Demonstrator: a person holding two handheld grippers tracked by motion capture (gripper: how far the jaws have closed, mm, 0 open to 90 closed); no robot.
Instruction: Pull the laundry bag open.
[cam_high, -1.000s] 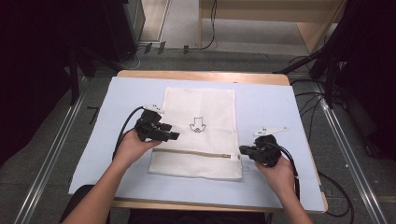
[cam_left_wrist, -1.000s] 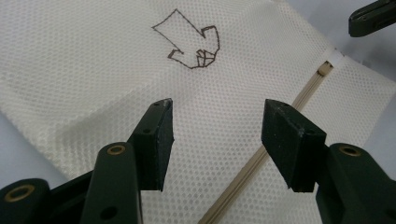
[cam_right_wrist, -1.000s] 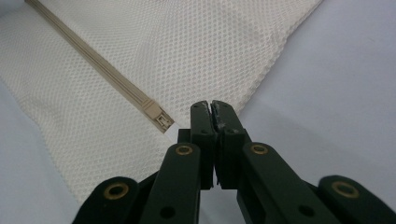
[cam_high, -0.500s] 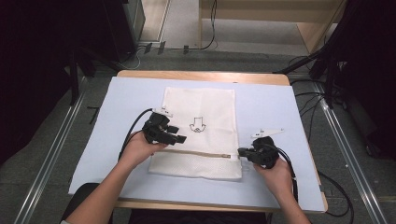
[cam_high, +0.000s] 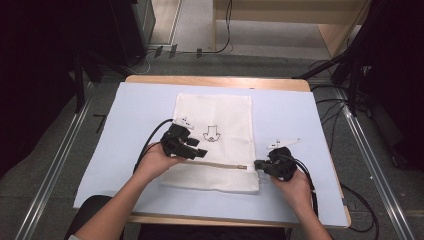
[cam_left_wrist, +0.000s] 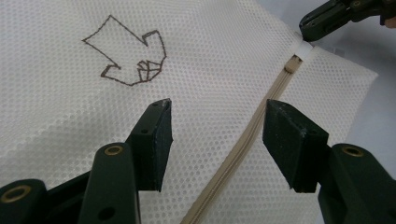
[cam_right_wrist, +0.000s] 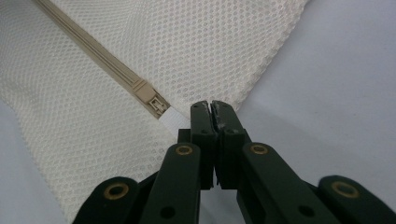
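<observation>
The right gripper (cam_right_wrist: 211, 108) pinches the white zip tab (cam_right_wrist: 172, 120) at the mesh bag's (cam_high: 215, 117) right edge, while the left gripper (cam_left_wrist: 215, 123), jaws apart, straddles the zip (cam_left_wrist: 252, 128) running leftward.

Count, tabletop: one white mesh bag (cam_high: 215, 140), lying flat near the middle, its lower end toward the near edge. One beige zipper (cam_high: 220, 165) across it. One arrow drawing (cam_high: 212, 132) on the mesh. One light blue mat (cam_high: 125, 130) covering the tabletop. Two grippers: left gripper (cam_high: 197, 150), right gripper (cam_high: 258, 163). Pull tab (cam_right_wrist: 172, 120): one, probably; partly hidden.
</observation>
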